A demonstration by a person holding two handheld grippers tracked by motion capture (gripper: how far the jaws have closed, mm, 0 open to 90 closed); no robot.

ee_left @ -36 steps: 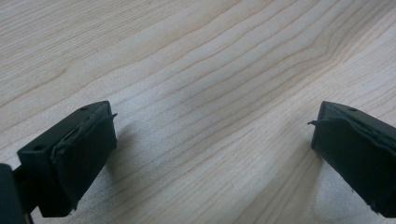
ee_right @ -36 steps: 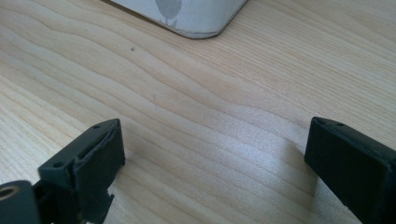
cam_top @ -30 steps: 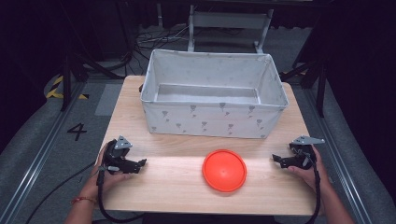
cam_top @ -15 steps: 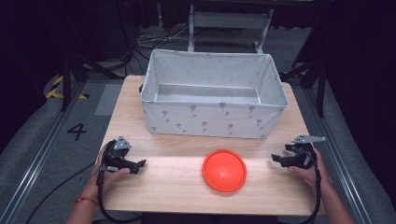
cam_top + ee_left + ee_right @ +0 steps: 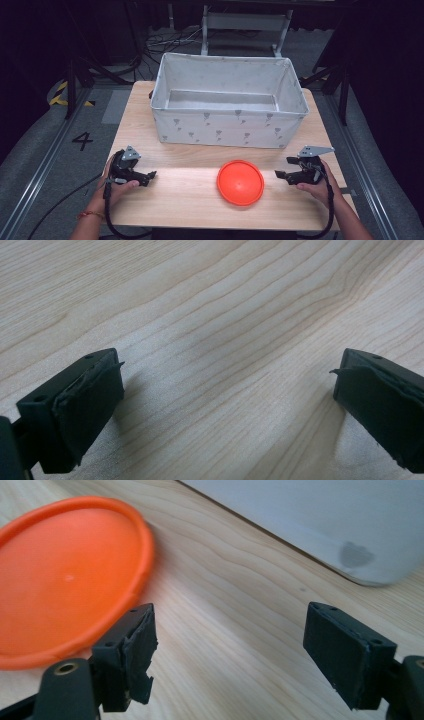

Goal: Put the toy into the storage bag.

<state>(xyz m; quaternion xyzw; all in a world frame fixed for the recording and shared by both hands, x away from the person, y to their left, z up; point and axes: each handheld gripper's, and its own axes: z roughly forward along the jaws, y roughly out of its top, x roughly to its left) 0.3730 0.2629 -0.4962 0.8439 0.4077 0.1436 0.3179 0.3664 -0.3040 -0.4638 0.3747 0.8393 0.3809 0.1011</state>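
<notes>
Table [image 5: 190,200] pale matt wood w/ grain; disc [image 5: 240,182] smooth orange plastic; bin [image 5: 225,130] grey cloth.

A black numeral "4" [image 5: 82,141] stood on the grey floor [image 5: 60,165], just left of the counter [image 5: 175,195] and level with its middle. No other text, label or brand could be read anywhere.

Disc [image 5: 240,182] on table [image 5: 175,200], before bin [image 5: 229,107]
</notes>
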